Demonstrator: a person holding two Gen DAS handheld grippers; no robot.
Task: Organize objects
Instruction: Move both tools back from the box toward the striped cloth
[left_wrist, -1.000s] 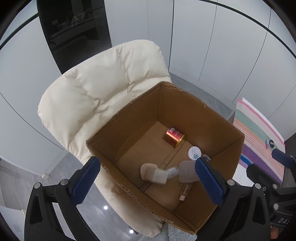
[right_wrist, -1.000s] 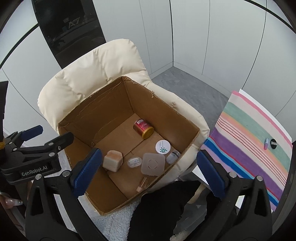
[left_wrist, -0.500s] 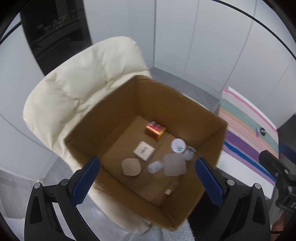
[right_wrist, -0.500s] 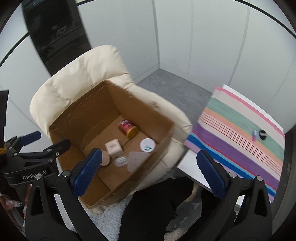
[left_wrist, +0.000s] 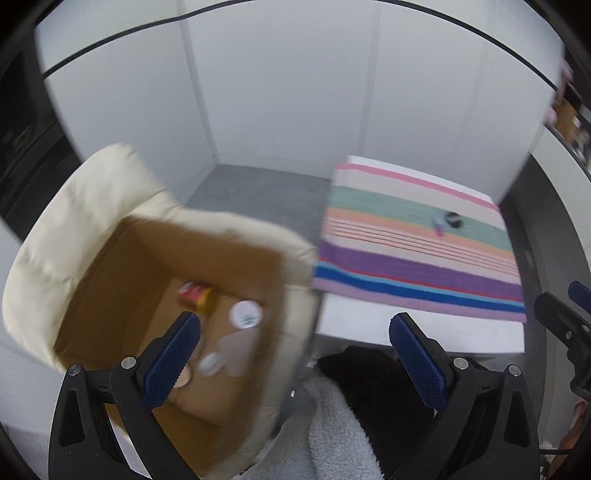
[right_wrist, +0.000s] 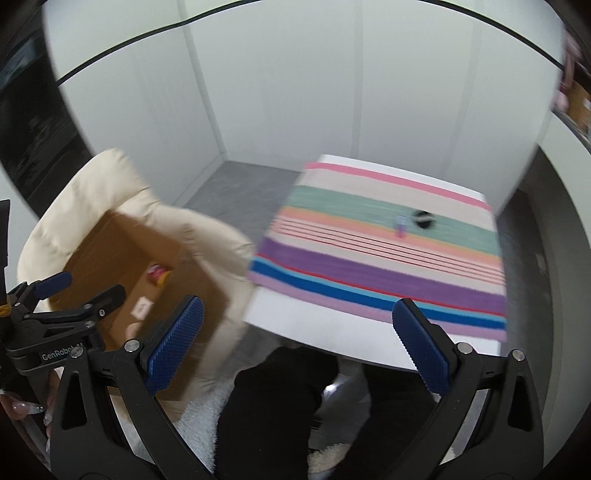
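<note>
A brown cardboard box (left_wrist: 110, 266) sits on a cream chair (left_wrist: 62, 229). Inside lie a red and gold can (left_wrist: 195, 293), a white round lid (left_wrist: 245, 314) and several pale items, all blurred. The box also shows in the right wrist view (right_wrist: 110, 251). On a striped cloth (left_wrist: 413, 258) to the right lie a small black round object (left_wrist: 452, 219) and a small pink and blue tube (left_wrist: 437, 225); both show in the right wrist view, the black object (right_wrist: 423, 218) and the tube (right_wrist: 400, 225). My left gripper (left_wrist: 295, 347) is open and empty. My right gripper (right_wrist: 297, 336) is open and empty.
The striped cloth (right_wrist: 388, 251) covers a white table (right_wrist: 332, 332). White wall panels stand behind, with grey floor (left_wrist: 258, 192) between chair and table. Dark and pale fluffy fabric (left_wrist: 332, 424) lies below the grippers. The left gripper's body (right_wrist: 55, 317) shows at the right view's left.
Both grippers have swung right, away from the box and towards the striped cloth. The box has slid to the left of both views. Both stayed open.
</note>
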